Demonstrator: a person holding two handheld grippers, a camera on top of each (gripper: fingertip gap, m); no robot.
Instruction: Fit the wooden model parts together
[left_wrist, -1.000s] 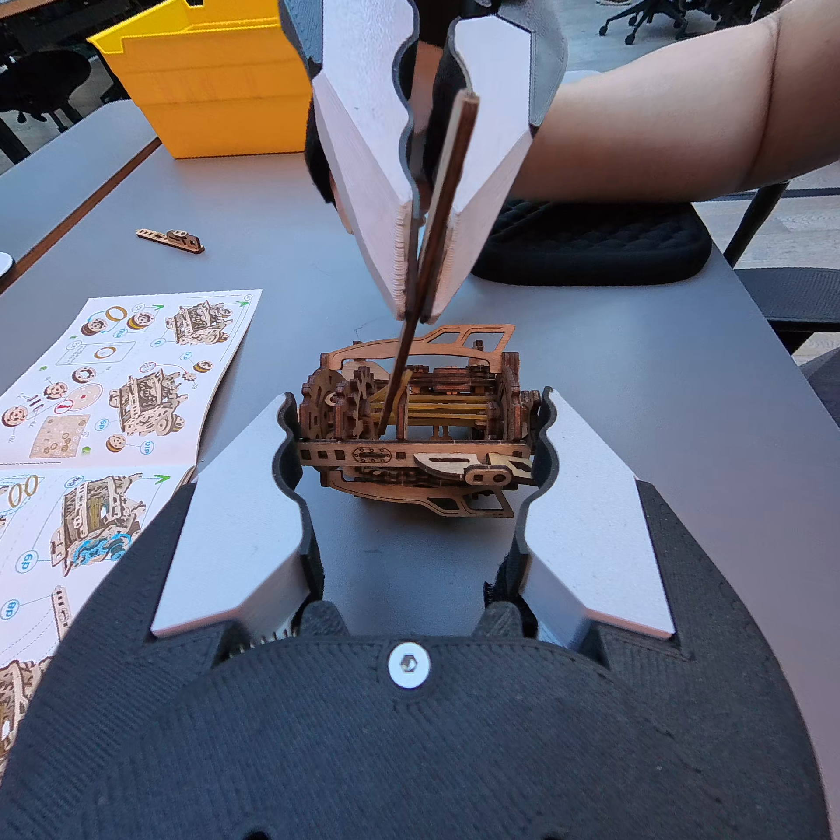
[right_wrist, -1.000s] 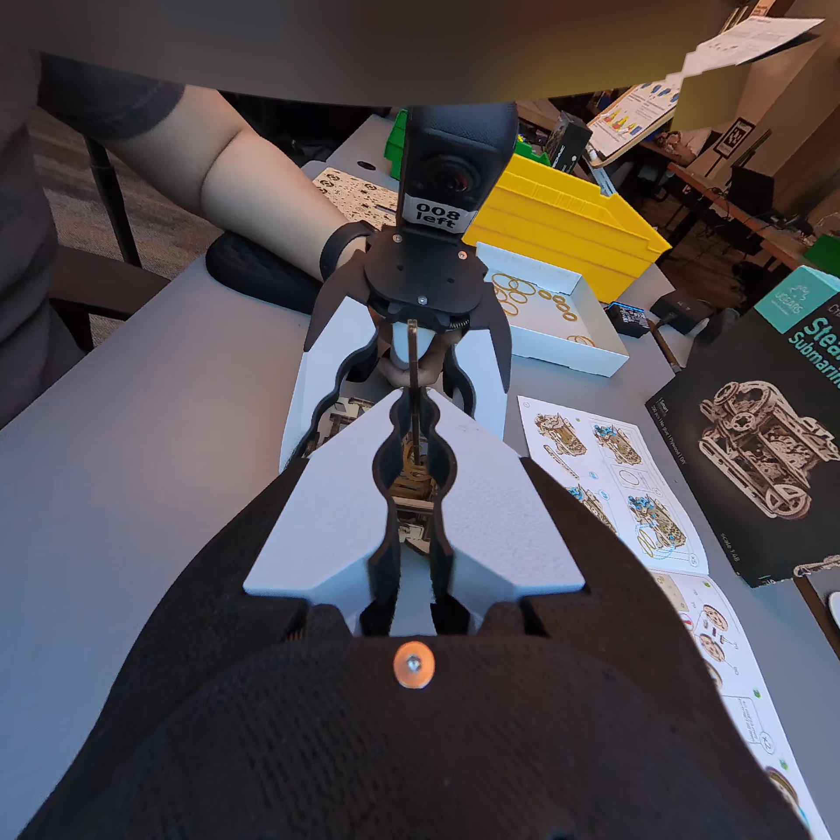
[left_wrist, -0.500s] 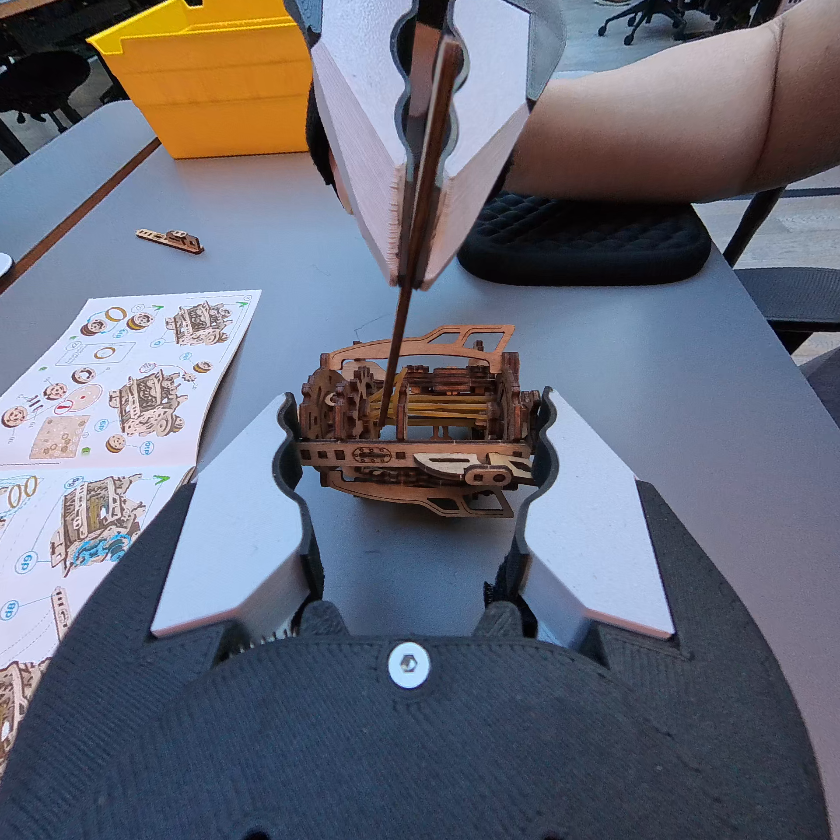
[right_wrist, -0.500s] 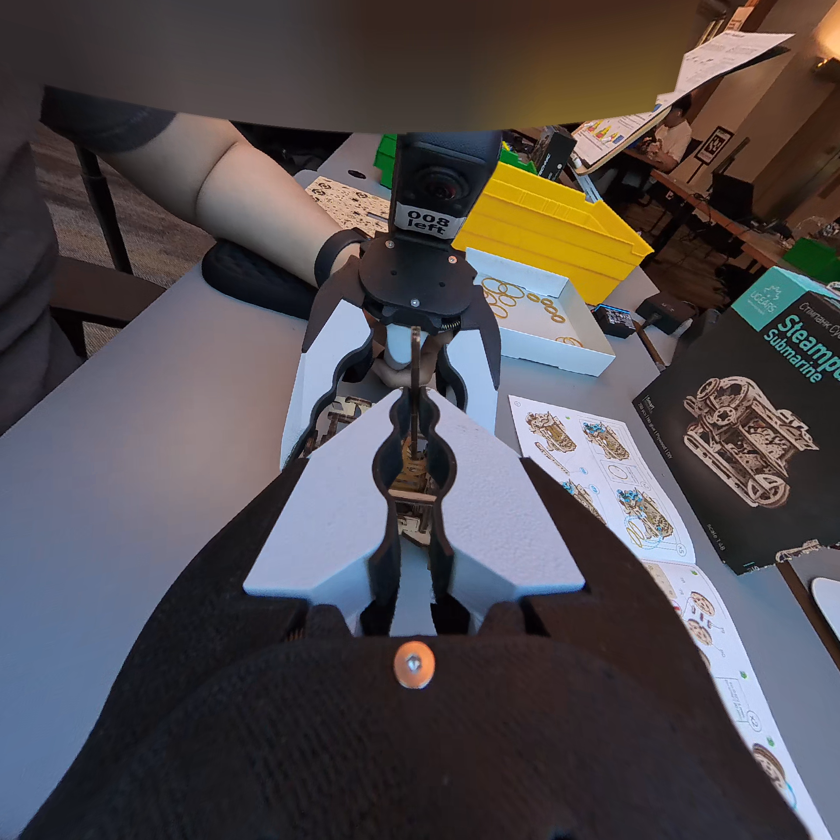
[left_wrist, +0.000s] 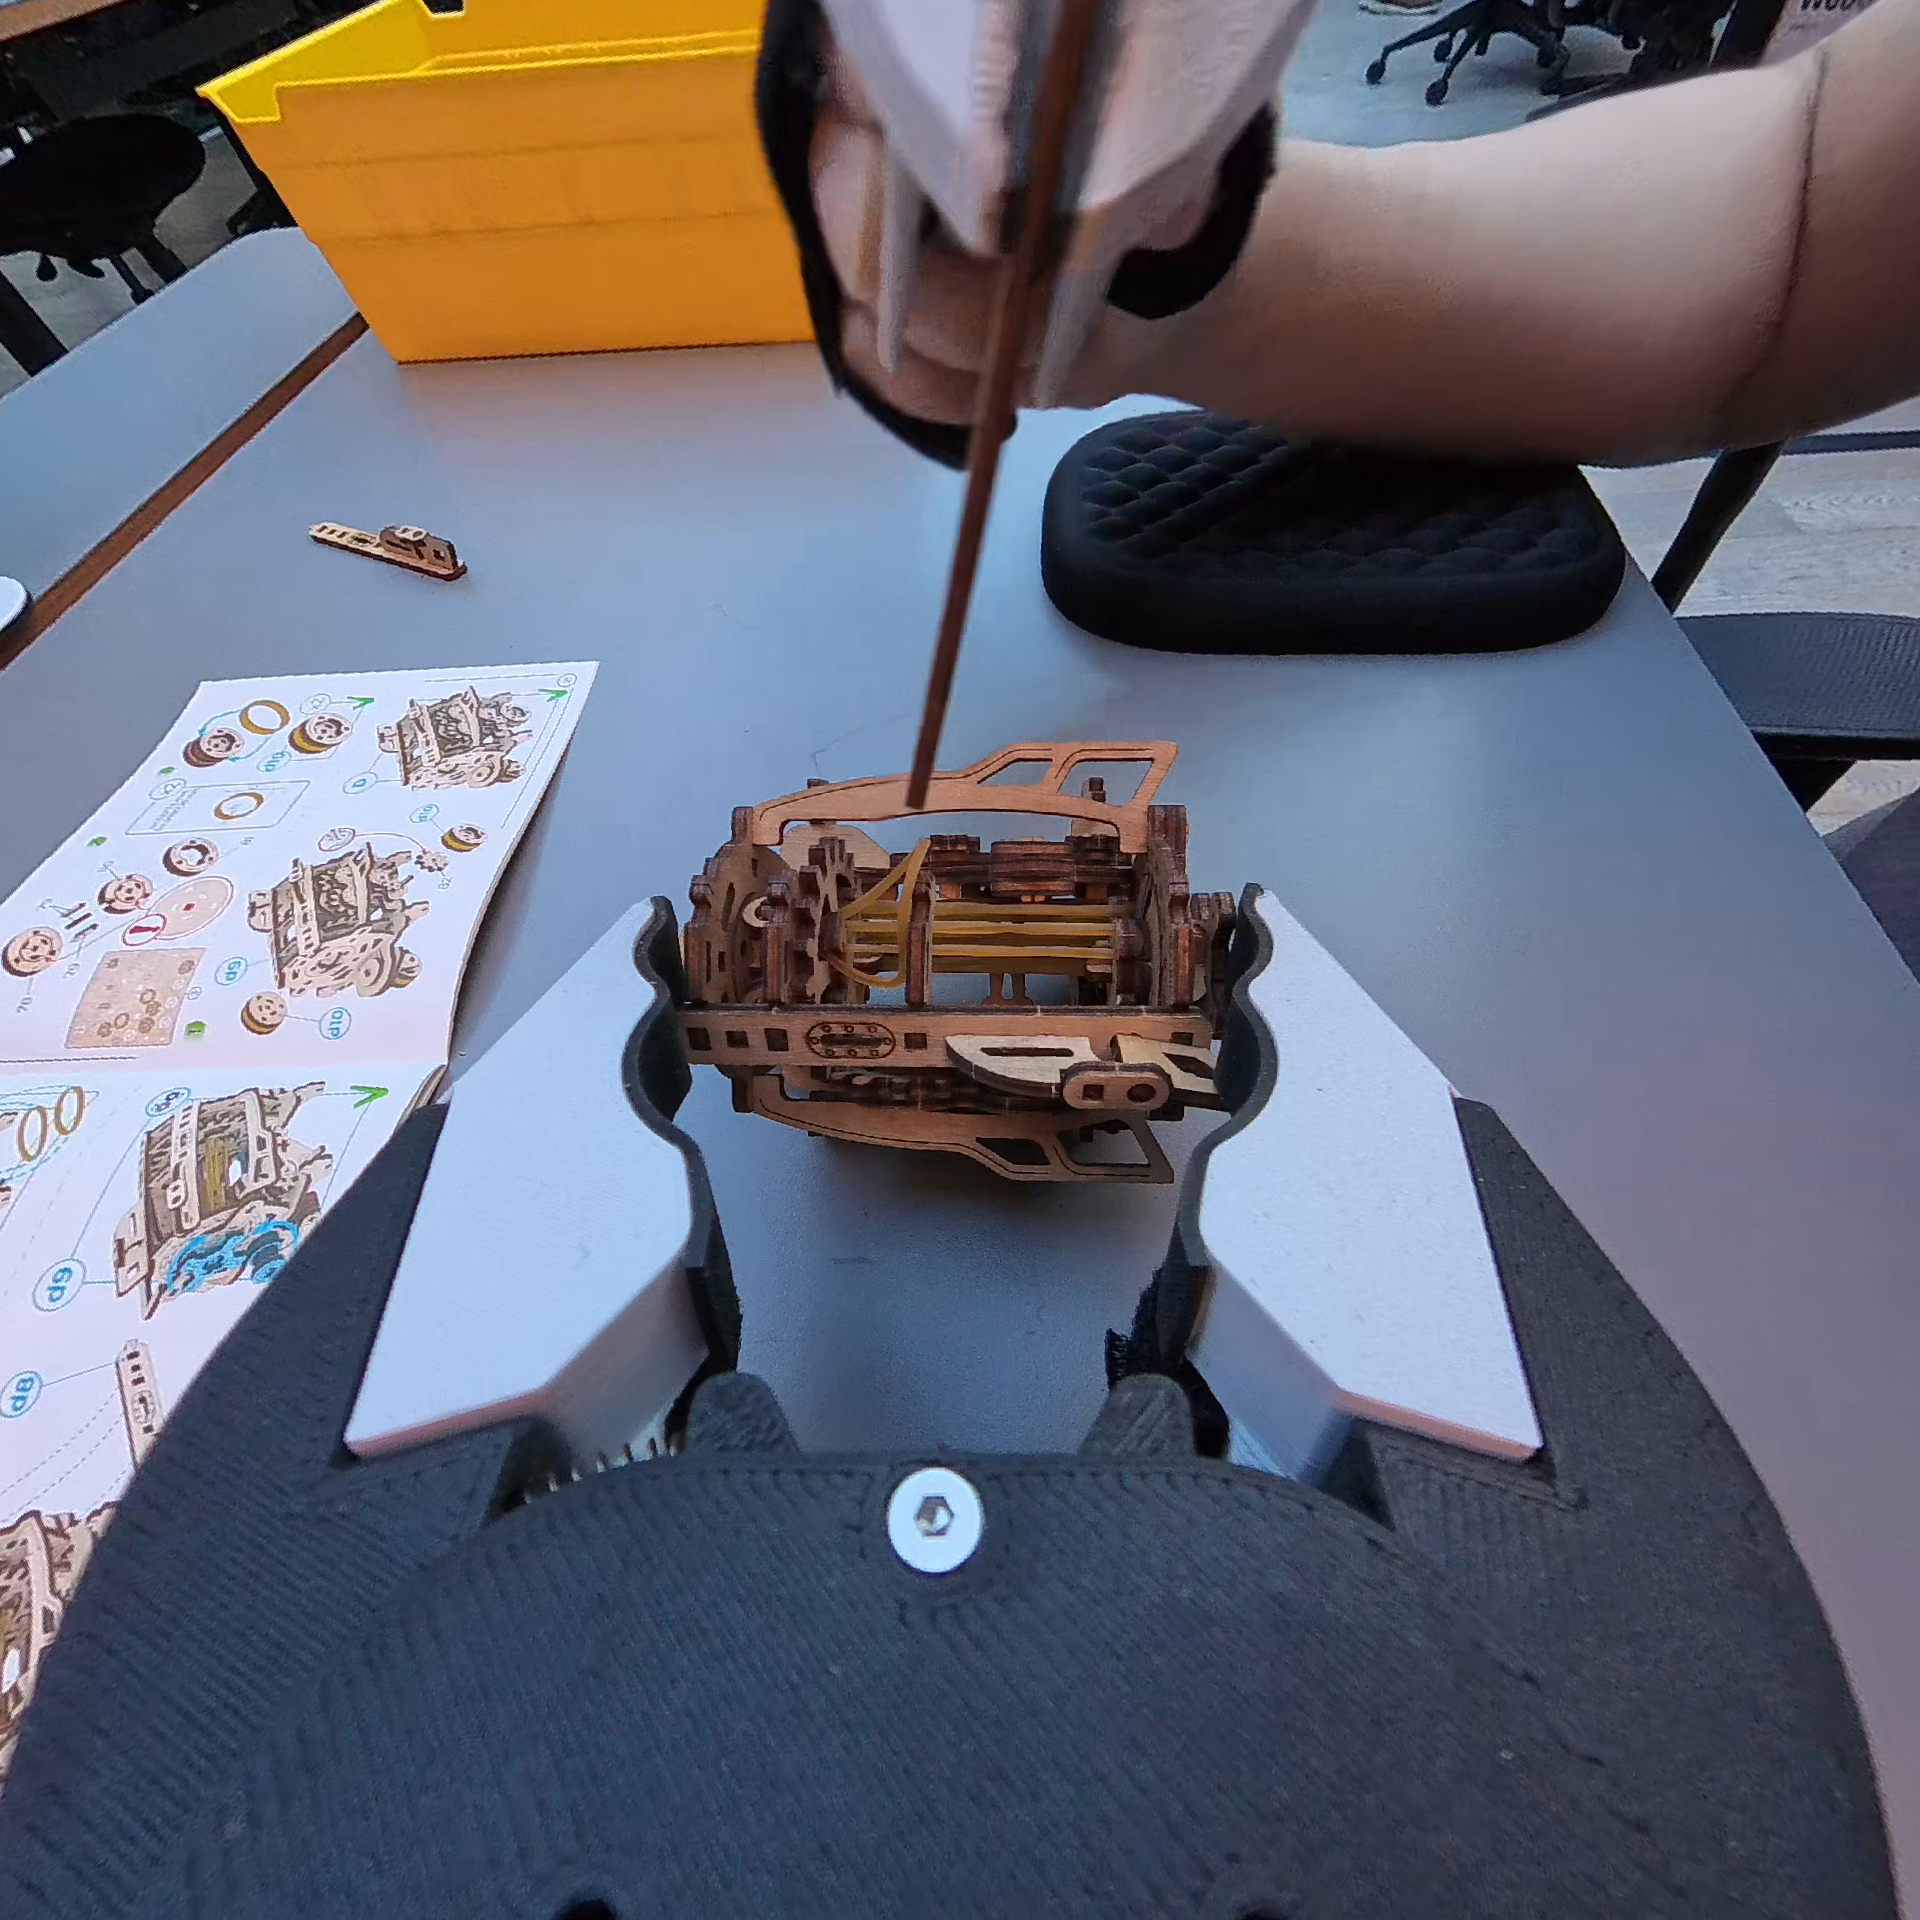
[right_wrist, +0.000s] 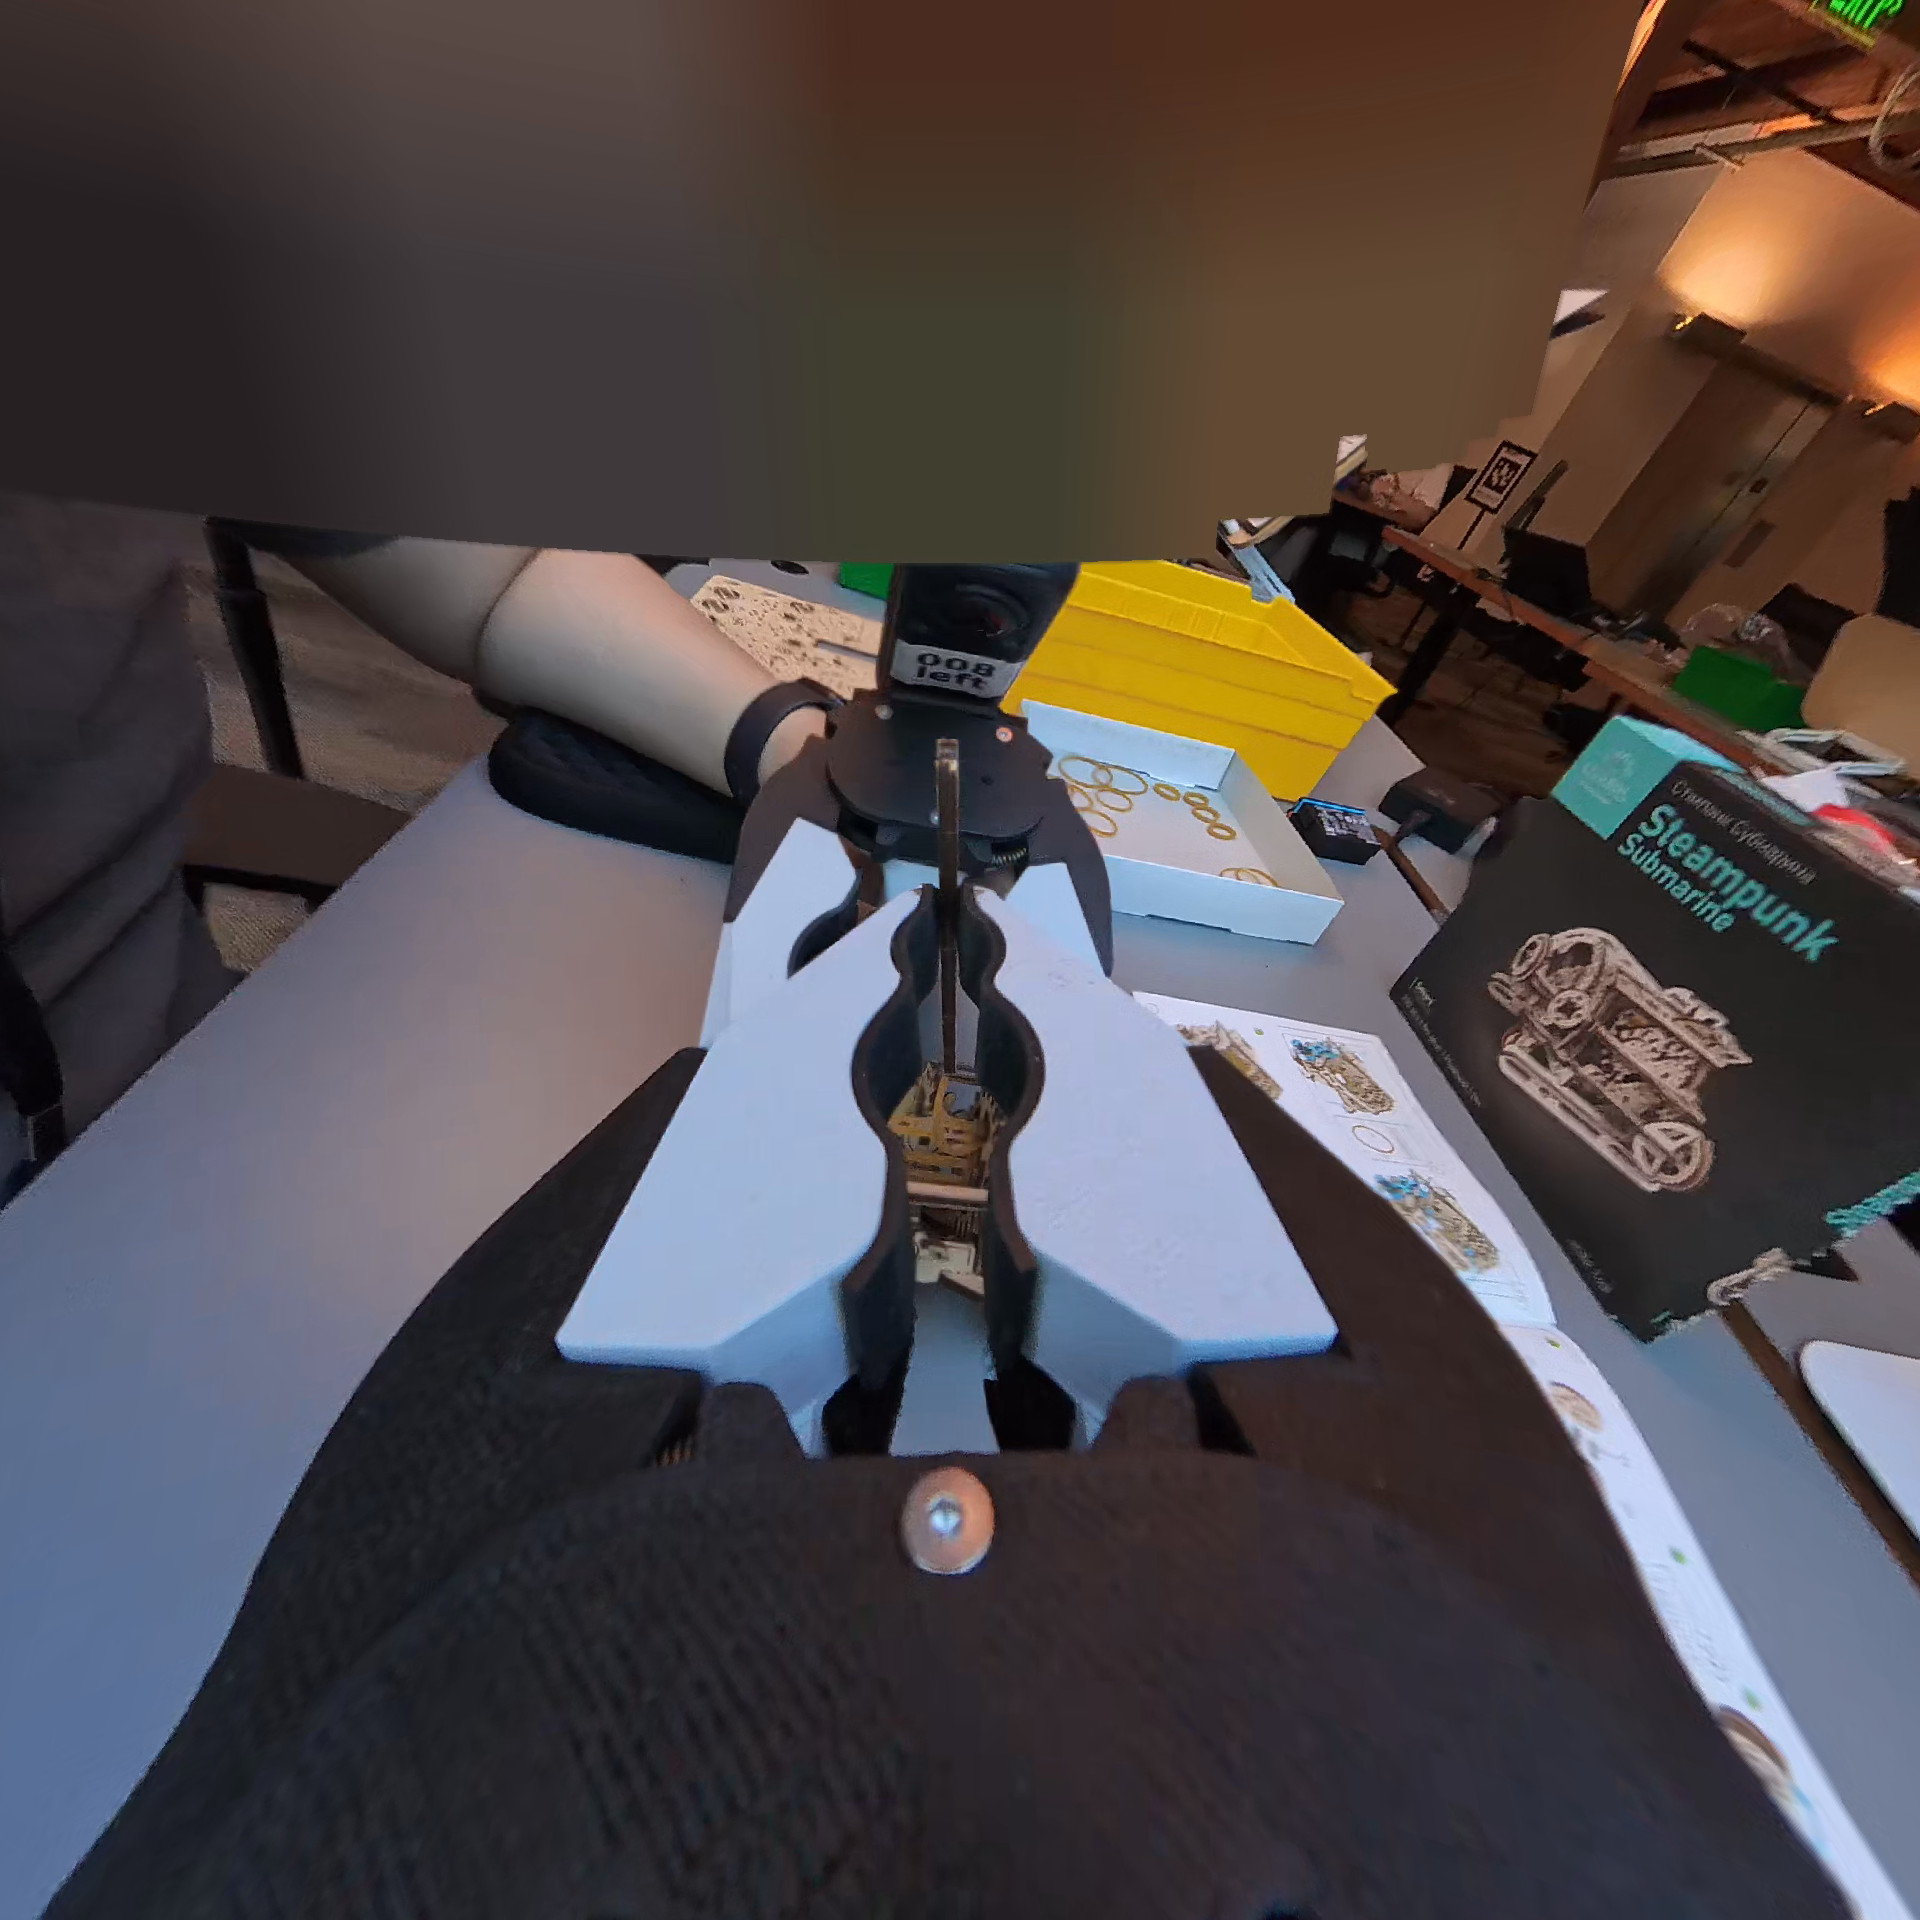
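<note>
A partly built wooden model (left_wrist: 935, 966) with yellow rubber bands inside stands on the grey table. My left gripper (left_wrist: 951, 997) is shut on it, with one finger against each end. My right gripper (left_wrist: 1039, 156) hangs above it, shut on a thin flat wooden part (left_wrist: 966, 520) held edge-on. The part's lower tip is at the model's top frame rail. In the right wrist view my right gripper (right_wrist: 945, 904) pinches the part (right_wrist: 945, 831), and the model (right_wrist: 940, 1143) shows through the gap between the fingers. The left gripper (right_wrist: 925, 894) is just behind it.
An instruction sheet (left_wrist: 260, 883) lies left of the model, with a small loose wooden piece (left_wrist: 390, 548) beyond it. A yellow bin (left_wrist: 540, 177) stands at the back, and a black wrist pad (left_wrist: 1330, 530) lies at back right. A white tray of rubber bands (right_wrist: 1174, 831) and a black model box (right_wrist: 1662, 1029) are also on the table. The gap from one gripper's tips to the other's is roughly 10 centimetres.
My right gripper has risen with the thin part. The part's tip has come up out of the model's inside to the top frame rail. My left gripper and the model have not moved.
</note>
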